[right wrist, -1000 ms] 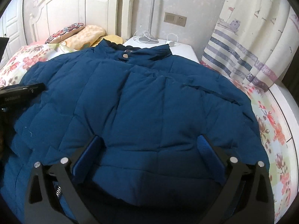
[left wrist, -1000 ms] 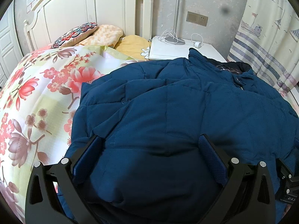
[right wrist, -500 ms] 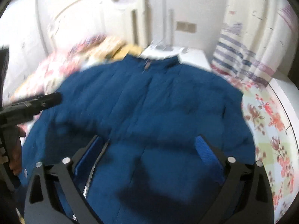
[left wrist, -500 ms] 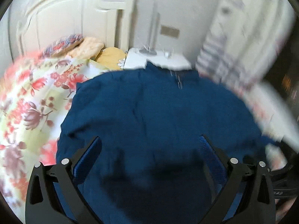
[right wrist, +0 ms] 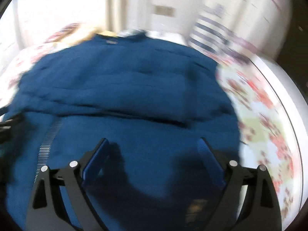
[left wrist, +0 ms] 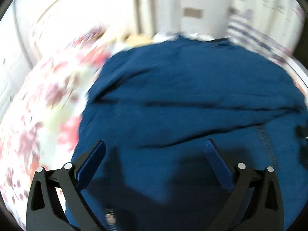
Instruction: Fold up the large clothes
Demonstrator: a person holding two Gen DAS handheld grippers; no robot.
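A dark blue padded jacket (left wrist: 182, 100) lies spread across a bed with a floral cover (left wrist: 44, 104), collar toward the headboard (left wrist: 63, 17) and the far wall. Both wrist views are smeared by motion blur, so fine detail is lost.

The left gripper (left wrist: 156, 152) hangs low over the near part of the jacket, its two blue-padded fingers (left wrist: 92, 159) spread wide with only fabric showing between them; nothing is pinched. From this side, a long fold runs crosswise through the jacket, and a strip of zipper (left wrist: 267, 146) shows to the right of the gripper. A dark shape at the far right edge is too blurred to identify.

The right gripper (right wrist: 152, 150) is likewise spread wide above the jacket (right wrist: 123, 88), its fingers (right wrist: 96, 159) apart and gripping nothing. Here the zipper (right wrist: 48, 140) runs down the left, and the same crosswise fold sits just beyond the fingertips. The floral cover (right wrist: 259, 115) is exposed to the right of the jacket, reaching the bed's white edge.

Behind the bed, a striped curtain (right wrist: 215, 36) hangs at the right, and a wall plate (left wrist: 192, 12) shows as a blur.
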